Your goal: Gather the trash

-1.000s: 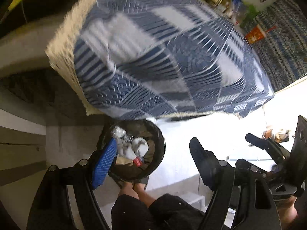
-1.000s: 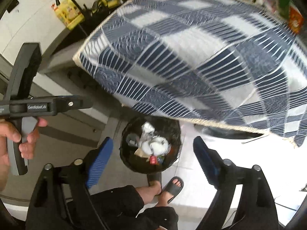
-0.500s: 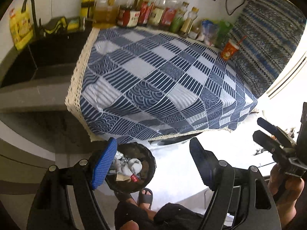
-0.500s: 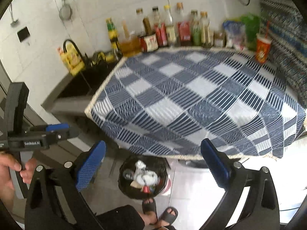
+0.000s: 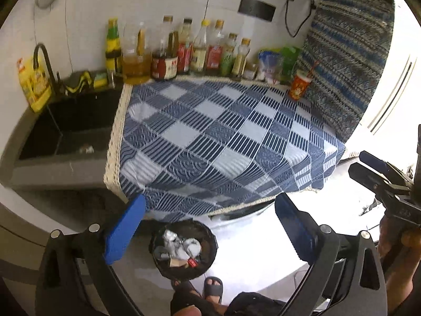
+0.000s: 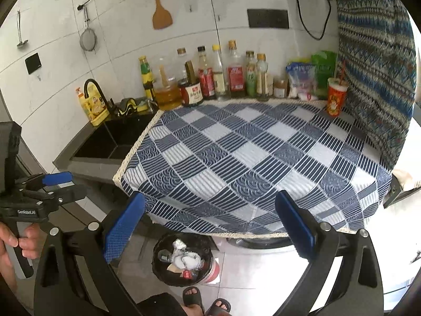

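Observation:
A black-lined trash bin [image 5: 192, 226] [image 6: 194, 238] stands on the floor under the front edge of the checked blue-and-white cloth [image 5: 210, 137] [image 6: 250, 158]. Inside lie crumpled white paper [image 5: 184, 245] [image 6: 184, 258] and small scraps. My left gripper [image 5: 209, 202] hangs high above the bin, its jaws opening with nothing between them. My right gripper [image 6: 209, 197] is open and empty at about the same height. A red paper cup with a straw [image 5: 298, 87] [image 6: 335, 100] stands at the cloth's far right corner.
Sauce and oil bottles [image 5: 184, 50] [image 6: 210, 76] and snack bags [image 6: 313, 76] line the wall. A dark sink [image 5: 71, 126] [image 6: 115, 142] with a black tap lies to the left. A patterned cloth [image 6: 376, 65] hangs on the right. Sandalled feet [image 6: 205, 300] stand by the bin.
Both grippers have risen and tilted up, so the bin has shrunk and the whole counter with its bottles has come into view. The left jaws have spread wider.

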A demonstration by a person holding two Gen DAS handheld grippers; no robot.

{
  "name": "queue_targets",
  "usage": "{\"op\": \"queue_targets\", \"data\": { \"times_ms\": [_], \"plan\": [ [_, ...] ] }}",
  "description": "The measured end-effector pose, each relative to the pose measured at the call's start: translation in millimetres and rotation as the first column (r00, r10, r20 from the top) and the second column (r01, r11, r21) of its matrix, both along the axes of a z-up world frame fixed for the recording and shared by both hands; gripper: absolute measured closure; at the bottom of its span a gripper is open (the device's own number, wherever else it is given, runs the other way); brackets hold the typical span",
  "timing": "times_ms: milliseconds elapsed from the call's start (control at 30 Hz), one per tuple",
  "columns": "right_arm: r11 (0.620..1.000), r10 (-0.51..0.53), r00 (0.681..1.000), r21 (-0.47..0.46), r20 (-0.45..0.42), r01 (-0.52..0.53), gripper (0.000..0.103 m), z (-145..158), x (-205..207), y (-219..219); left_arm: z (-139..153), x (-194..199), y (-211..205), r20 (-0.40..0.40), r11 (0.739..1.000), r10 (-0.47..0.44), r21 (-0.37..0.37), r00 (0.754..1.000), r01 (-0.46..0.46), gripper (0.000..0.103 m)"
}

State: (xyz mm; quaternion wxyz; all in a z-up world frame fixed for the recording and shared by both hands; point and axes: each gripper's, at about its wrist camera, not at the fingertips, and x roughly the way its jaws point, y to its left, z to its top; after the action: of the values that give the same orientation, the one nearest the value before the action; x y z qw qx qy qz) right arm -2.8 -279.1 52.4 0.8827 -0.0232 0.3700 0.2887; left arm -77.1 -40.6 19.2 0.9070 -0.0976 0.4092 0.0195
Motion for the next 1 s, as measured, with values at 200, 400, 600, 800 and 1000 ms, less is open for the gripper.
{"op": "queue_targets", "data": {
  "times_ms": [200,400,600,800,1000],
  "plan": [
    [1.000,-0.001,0.999,0.031,0.040,0.000,0.005,23.3,-0.7,-1.6,18.0,3.9,-4.9,0.033,1.000,-0.006,0.015,0.999,0.006,0.007],
    [0.999,0.005,0.999,0.038,0.044,-0.007,0.005,32.2,1.1,-2.1,30.4,1.4,-6.8,0.058,1.000,0.004,0.023,0.998,-0.005,0.007],
    [1.000,0.006,0.999,0.029,0.039,-0.007,0.005,31.3,6.5,-1.8,28.5,5.4,-5.3,0.045,1.000,0.012,0.006,0.999,-0.012,0.007],
    [1.000,0.008,1.000,0.013,0.022,-0.008,0.005,27.0,10.5,-0.4,24.2,7.7,-4.9,0.036,1.000,0.015,0.005,0.999,-0.015,0.007],
    [1.000,0.013,1.000,0.020,0.027,-0.014,0.005,24.7,14.5,0.3,23.3,10.1,-7.4,0.032,1.000,0.014,0.010,0.999,-0.015,0.007]
  ]
}}
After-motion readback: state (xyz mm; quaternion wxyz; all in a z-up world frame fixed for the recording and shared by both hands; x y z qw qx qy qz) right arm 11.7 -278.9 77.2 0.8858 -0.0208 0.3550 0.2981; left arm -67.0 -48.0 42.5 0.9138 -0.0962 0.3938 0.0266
